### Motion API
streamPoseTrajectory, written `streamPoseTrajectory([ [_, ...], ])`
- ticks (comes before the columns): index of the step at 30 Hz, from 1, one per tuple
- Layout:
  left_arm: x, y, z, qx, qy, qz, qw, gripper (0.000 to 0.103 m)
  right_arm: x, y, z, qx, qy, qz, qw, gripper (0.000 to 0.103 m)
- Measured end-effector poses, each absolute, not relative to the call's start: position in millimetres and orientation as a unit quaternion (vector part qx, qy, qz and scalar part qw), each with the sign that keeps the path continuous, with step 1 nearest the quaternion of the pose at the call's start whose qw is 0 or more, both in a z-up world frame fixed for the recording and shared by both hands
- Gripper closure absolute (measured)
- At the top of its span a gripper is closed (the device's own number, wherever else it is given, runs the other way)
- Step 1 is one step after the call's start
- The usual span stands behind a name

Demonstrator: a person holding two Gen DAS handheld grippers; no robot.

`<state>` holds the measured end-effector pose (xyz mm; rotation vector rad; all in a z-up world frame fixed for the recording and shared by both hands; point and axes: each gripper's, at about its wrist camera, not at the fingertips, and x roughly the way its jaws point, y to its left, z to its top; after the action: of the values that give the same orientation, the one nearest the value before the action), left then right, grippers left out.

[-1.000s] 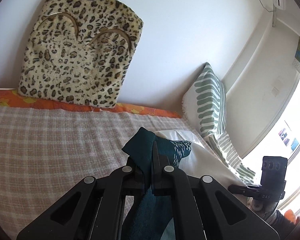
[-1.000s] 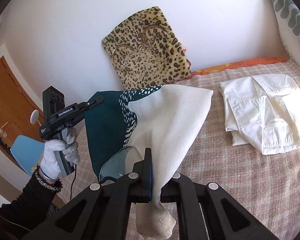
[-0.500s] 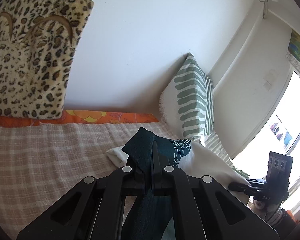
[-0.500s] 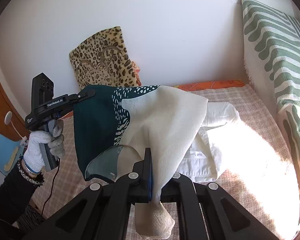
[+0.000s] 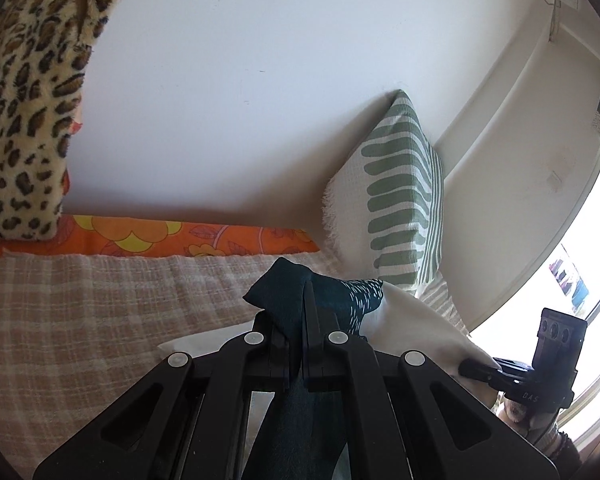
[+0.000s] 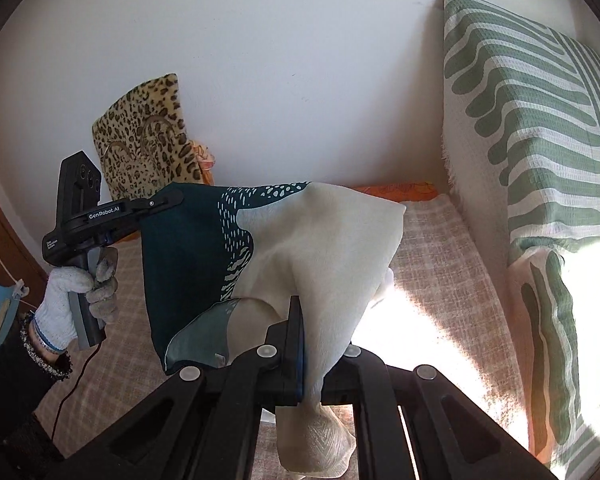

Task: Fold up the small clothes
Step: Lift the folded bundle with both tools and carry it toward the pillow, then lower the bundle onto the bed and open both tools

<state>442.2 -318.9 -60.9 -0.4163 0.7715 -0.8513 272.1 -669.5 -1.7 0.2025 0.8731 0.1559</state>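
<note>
A small garment [image 6: 300, 248], dark teal on one side and cream on the other, hangs in the air between my two grippers above the bed. My left gripper [image 5: 305, 308] is shut on its teal corner [image 5: 288, 292]; it also shows in the right wrist view [image 6: 172, 202] at the left, held by a gloved hand. My right gripper [image 6: 300, 320] is shut on the cream corner; it shows in the left wrist view [image 5: 472, 368] at the lower right. A folded white shirt [image 5: 204, 344] lies on the bed below, mostly hidden by the garment.
The bed has a beige checked cover [image 5: 80, 300] with an orange flowered edge [image 5: 160, 236] along the white wall. A leopard-print cushion [image 6: 148, 140] leans on the wall. A green-striped pillow [image 6: 540, 140] stands at the right, by a bright window [image 5: 580, 280].
Both grippers have carried the hanging garment to the right along the bed, toward the striped pillow. The white shirt has slid under the garment and out of clear sight.
</note>
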Motion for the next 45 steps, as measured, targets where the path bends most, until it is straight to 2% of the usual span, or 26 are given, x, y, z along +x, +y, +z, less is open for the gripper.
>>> streamPoseTrajectory([
  [11, 461.3, -332.1, -93.4, -0.139, 0.375, -0.346, 0.848, 0.101, 295.3, -697.7, -75.6, 0.144, 0.469, 0.104, 0.865, 0.1],
  [15, 461.9, -332.9, -98.8, -0.096, 0.38, -0.315, 0.865, 0.101, 292.3, -711.2, -91.3, 0.161, 0.492, 0.09, 0.851, 0.088],
  [16, 462.5, -333.9, -100.4, -0.088, 0.382, -0.306, 0.867, 0.101, 291.2, -714.1, -93.4, 0.166, 0.495, 0.084, 0.849, 0.082],
  [17, 461.7, -334.2, -101.2, -0.081, 0.384, -0.299, 0.87, 0.101, 290.6, -716.0, -94.9, 0.162, 0.5, 0.072, 0.848, 0.071],
  [19, 461.5, -333.8, -103.4, -0.067, 0.384, -0.28, 0.877, 0.101, 289.1, -718.5, -95.2, 0.154, 0.505, 0.048, 0.848, 0.067],
  [23, 460.5, -327.5, -102.2, -0.051, 0.388, -0.249, 0.886, 0.099, 287.6, -717.7, -87.5, 0.133, 0.5, 0.018, 0.856, 0.064],
  [26, 458.4, -318.2, -95.4, -0.049, 0.386, -0.236, 0.89, 0.088, 287.5, -710.3, -77.2, 0.109, 0.492, 0.007, 0.864, 0.062],
  [27, 456.6, -315.4, -92.3, -0.05, 0.385, -0.239, 0.89, 0.087, 287.5, -707.7, -73.6, 0.103, 0.488, 0.004, 0.866, 0.061],
  [28, 453.3, -313.4, -88.5, -0.048, 0.382, -0.243, 0.89, 0.086, 286.8, -705.4, -69.9, 0.098, 0.484, 0.001, 0.869, 0.06],
  [30, 445.3, -311.2, -81.0, -0.036, 0.374, -0.249, 0.892, 0.078, 284.7, -700.1, -62.2, 0.088, 0.475, -0.006, 0.876, 0.054],
  [32, 436.7, -309.1, -74.4, -0.029, 0.372, -0.256, 0.892, 0.05, 282.6, -695.0, -56.1, 0.083, 0.466, -0.008, 0.881, 0.048],
  [33, 432.2, -308.2, -71.4, -0.028, 0.371, -0.261, 0.891, 0.046, 282.2, -692.5, -52.8, 0.082, 0.463, -0.011, 0.882, 0.047],
  [36, 417.4, -305.3, -63.0, -0.021, 0.367, -0.27, 0.89, 0.044, 280.0, -686.3, -44.2, 0.082, 0.453, -0.024, 0.887, 0.043],
  [39, 398.5, -303.3, -54.1, -0.01, 0.361, -0.278, 0.89, 0.037, 276.4, -679.5, -33.7, 0.08, 0.442, -0.035, 0.893, 0.042],
  [41, 384.8, -299.5, -46.5, -0.007, 0.354, -0.285, 0.891, 0.033, 271.3, -674.8, -24.9, 0.081, 0.432, -0.039, 0.897, 0.035],
  [45, 360.9, -289.2, -28.2, -0.009, 0.343, -0.29, 0.893, 0.026, 261.0, -661.0, -5.3, 0.071, 0.414, -0.046, 0.906, 0.03],
])
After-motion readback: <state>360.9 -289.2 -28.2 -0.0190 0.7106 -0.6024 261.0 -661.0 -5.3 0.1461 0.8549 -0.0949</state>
